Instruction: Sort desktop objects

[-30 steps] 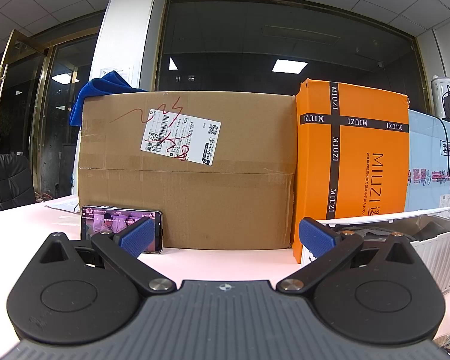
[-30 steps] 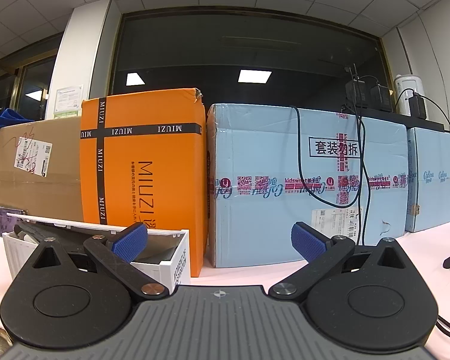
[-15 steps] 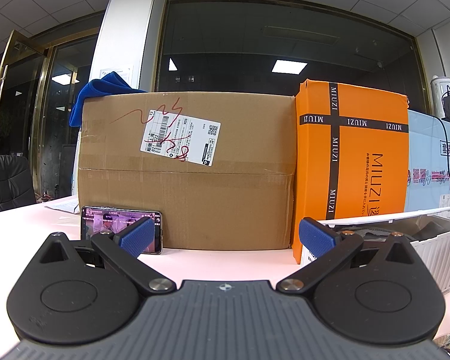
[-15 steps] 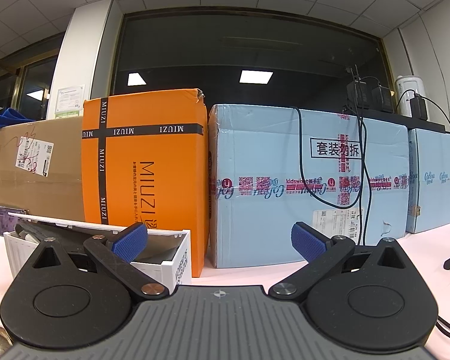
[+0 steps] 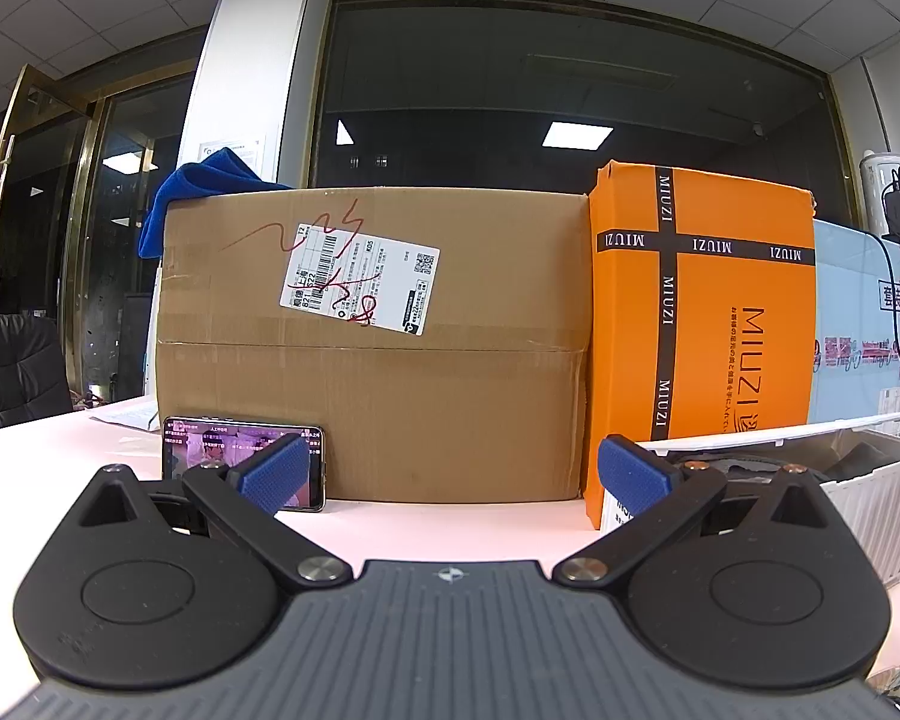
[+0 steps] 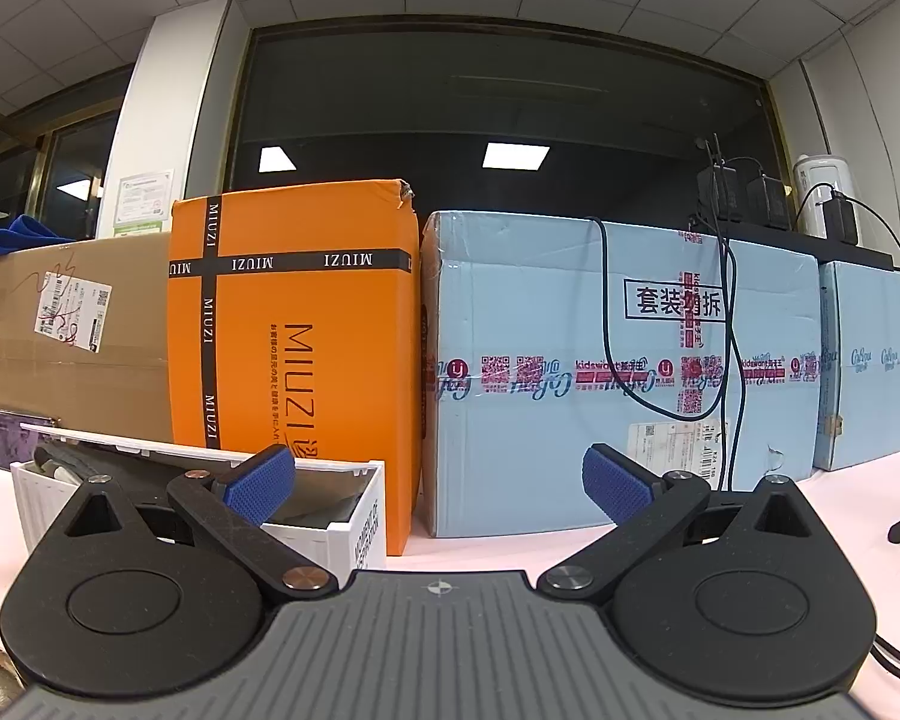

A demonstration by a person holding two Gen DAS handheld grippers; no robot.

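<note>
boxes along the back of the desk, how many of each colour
Brown cardboard box: 1
Orange MIUZI box: 1
Light blue boxes: 2
Total: 4, all visible in the right wrist view.

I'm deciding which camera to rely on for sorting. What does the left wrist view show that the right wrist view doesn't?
Left wrist only: the whole lit phone leaning on the brown carton, and a black chair. Right wrist only: the second blue carton and chargers. Both: the orange MIUZI box, white bin, blue cloth, and an open, empty claw, left and right.
</note>
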